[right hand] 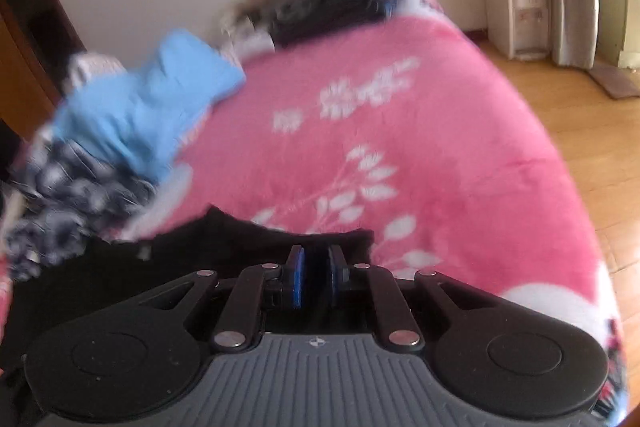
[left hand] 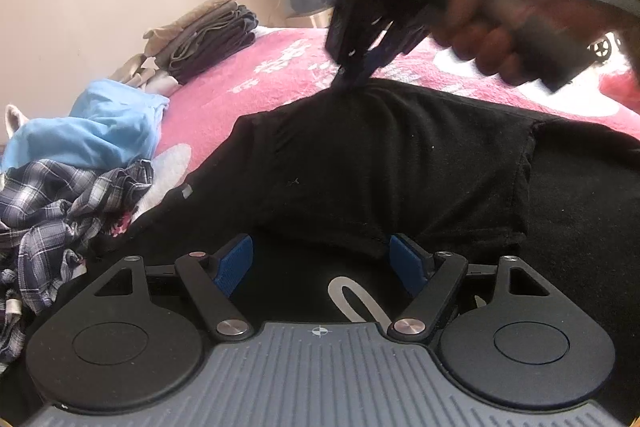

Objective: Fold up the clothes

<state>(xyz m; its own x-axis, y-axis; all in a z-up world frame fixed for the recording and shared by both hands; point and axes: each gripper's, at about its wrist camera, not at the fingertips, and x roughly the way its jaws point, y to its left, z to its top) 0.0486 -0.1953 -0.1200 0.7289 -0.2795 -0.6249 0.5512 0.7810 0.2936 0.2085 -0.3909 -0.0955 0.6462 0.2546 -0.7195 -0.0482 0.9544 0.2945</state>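
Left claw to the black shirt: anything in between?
Nothing visible. The open left claw hangs right over the black shirt, with only its fabric between the pads. The right claw is shut on the shirt's far edge, off to the side.

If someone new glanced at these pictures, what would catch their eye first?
Probably the bright pink floral blanket covering the bed, with a black garment spread across its near side. Next, the right gripper, jaws closed, pinching that garment's far edge, while the left gripper hangs open over it. A crumpled blue garment lies at left.
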